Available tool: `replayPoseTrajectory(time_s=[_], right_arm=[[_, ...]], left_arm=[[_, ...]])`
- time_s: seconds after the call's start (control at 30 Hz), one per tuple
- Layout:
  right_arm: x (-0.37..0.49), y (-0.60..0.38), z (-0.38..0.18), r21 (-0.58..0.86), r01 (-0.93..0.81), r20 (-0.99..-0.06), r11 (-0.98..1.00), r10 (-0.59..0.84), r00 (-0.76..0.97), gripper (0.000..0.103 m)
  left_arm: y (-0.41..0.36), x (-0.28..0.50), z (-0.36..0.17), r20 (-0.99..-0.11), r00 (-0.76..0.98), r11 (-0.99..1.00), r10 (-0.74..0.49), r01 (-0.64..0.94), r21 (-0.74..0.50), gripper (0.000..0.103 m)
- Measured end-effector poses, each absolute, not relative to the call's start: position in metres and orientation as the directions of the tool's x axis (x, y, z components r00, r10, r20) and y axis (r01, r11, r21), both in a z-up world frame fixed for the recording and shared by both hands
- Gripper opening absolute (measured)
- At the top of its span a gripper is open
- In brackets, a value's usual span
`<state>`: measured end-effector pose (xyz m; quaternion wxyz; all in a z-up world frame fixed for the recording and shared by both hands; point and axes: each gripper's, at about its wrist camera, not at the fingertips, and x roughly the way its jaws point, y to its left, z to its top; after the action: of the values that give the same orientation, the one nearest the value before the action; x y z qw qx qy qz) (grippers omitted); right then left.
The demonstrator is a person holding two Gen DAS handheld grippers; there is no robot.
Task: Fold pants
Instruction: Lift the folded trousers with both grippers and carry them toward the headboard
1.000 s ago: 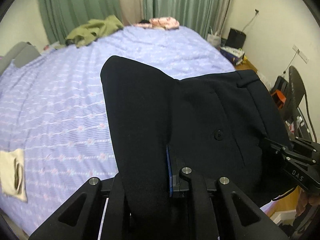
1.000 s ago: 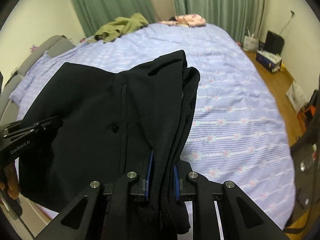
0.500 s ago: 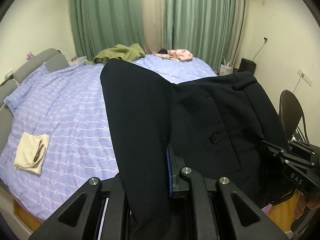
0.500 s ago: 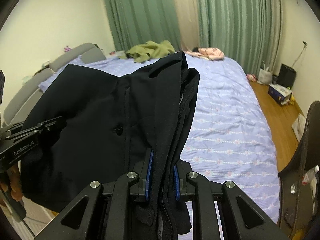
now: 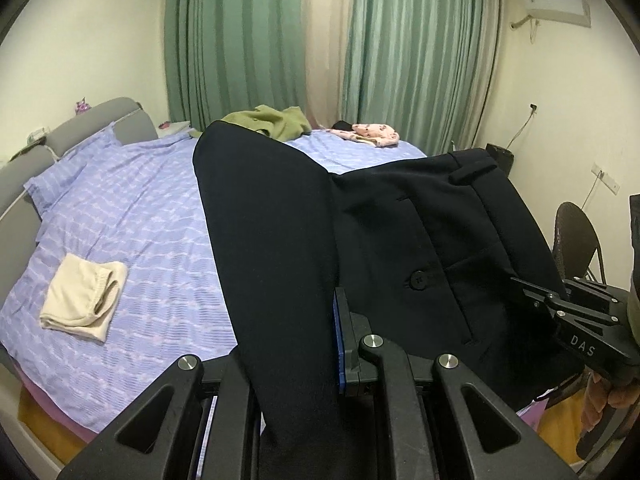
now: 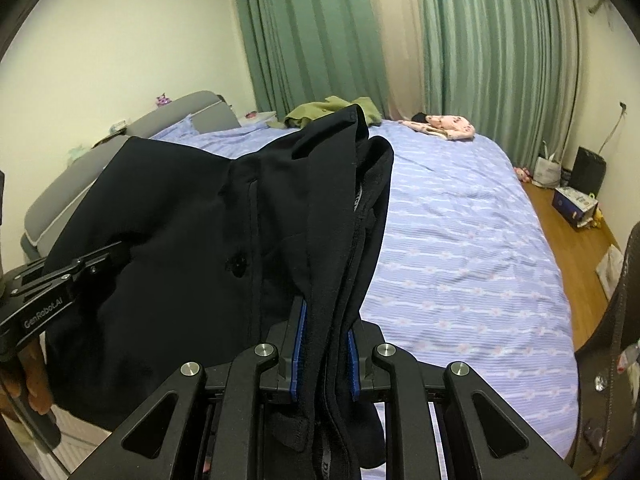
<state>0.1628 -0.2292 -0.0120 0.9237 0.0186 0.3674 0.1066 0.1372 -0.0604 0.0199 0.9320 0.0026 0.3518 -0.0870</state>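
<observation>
The black pants hang in the air above the bed, stretched between the two claws. The left claw is clamped on a thick fold of the dark cloth, which covers one finger so that only one blue pad shows. The right claw pinches several bunched layers of the waistband between both blue pads. The left wrist view alone shows a folded cream garment lying on the near corner of the striped lilac sheet, a wall air conditioner, and the right claw from the side, gripping the belt-loop end of the pants. The right wrist view alone shows the wooden floor beside the bed with a blue box and a white bag. Both views show the olive garment and the pink garment at the bed's far end, before green curtains.
</observation>
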Motion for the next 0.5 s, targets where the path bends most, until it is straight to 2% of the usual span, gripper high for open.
replayPoseTrajectory(time_s=[0.23, 0.5], right_arm=[[0.156, -0.111, -0.018, 0.098, -0.113, -0.677, 0.989, 0.149, 0.720, 0.018], [0.160, 0.010, -0.025, 0.147, -0.145, -0.695, 0.978, 0.207, 0.689, 0.018]], left_arm=[[0.063, 0.144, 0.017, -0.665, 0.717, 0.969, -0.211, 0.243, -0.046, 0.014], [0.181, 0.146, 0.024, -0.694, 0.709, 0.975, -0.127, 0.217, 0.043, 0.014]])
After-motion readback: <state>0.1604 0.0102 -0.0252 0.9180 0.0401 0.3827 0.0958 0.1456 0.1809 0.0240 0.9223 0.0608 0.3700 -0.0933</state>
